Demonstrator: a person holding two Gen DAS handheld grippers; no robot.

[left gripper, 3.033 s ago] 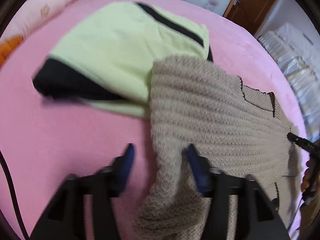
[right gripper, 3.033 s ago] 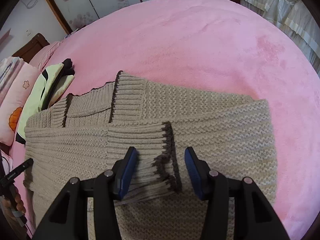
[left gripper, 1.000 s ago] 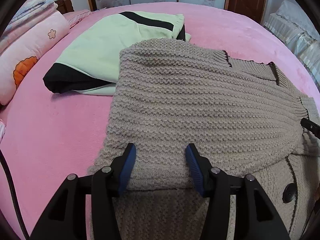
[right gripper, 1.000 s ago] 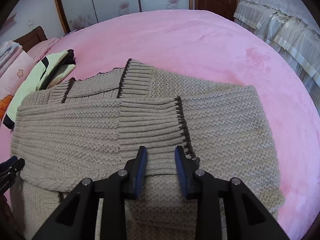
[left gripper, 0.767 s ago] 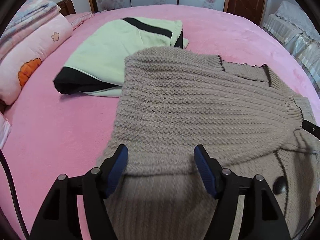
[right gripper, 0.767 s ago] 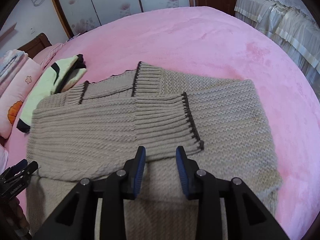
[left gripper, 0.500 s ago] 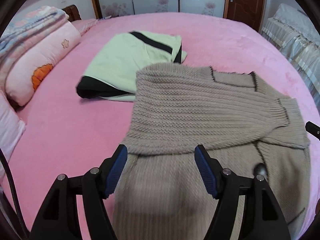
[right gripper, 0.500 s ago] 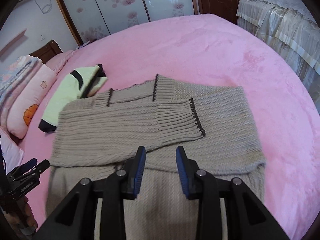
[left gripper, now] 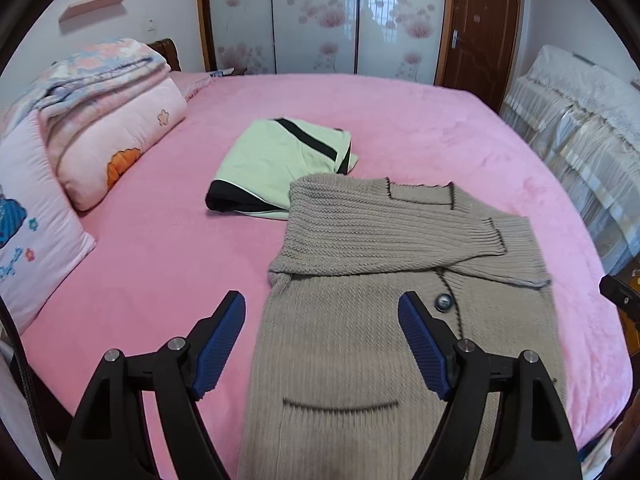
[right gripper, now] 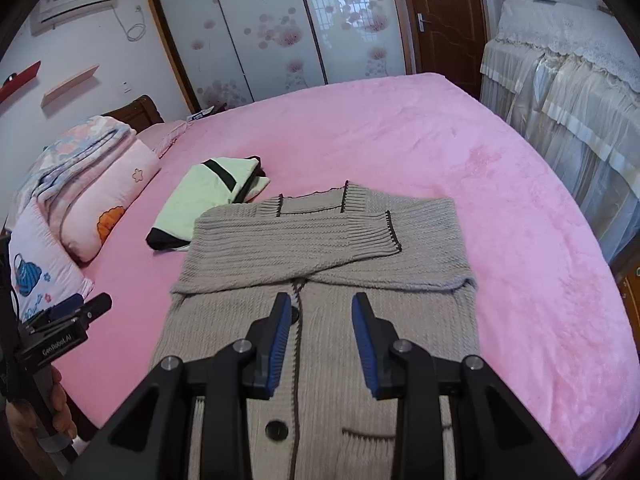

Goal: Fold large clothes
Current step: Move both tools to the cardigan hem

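A beige knit cardigan (left gripper: 360, 340) lies flat on the pink bed (left gripper: 160, 264), both sleeves folded across its chest. It also shows in the right wrist view (right gripper: 320, 256). My left gripper (left gripper: 322, 344) is open and empty, raised above the cardigan's lower left part. My right gripper (right gripper: 320, 328) is open and empty, held above the button line. The left gripper shows at the left edge of the right wrist view (right gripper: 68, 316). The right gripper's tip shows at the right edge of the left wrist view (left gripper: 618, 300).
A folded light green garment with black trim (left gripper: 280, 160) lies just beyond the cardigan's left shoulder. Pillows and folded quilts (left gripper: 100, 120) are stacked at the left. A lace-covered piece of furniture (right gripper: 560, 80) stands right of the bed. Wardrobe doors (left gripper: 320, 16) stand behind.
Both grippers let go of the folded sleeve and pulled back and up from the cardigan. The left jaws widened; more of the bed and room shows now.
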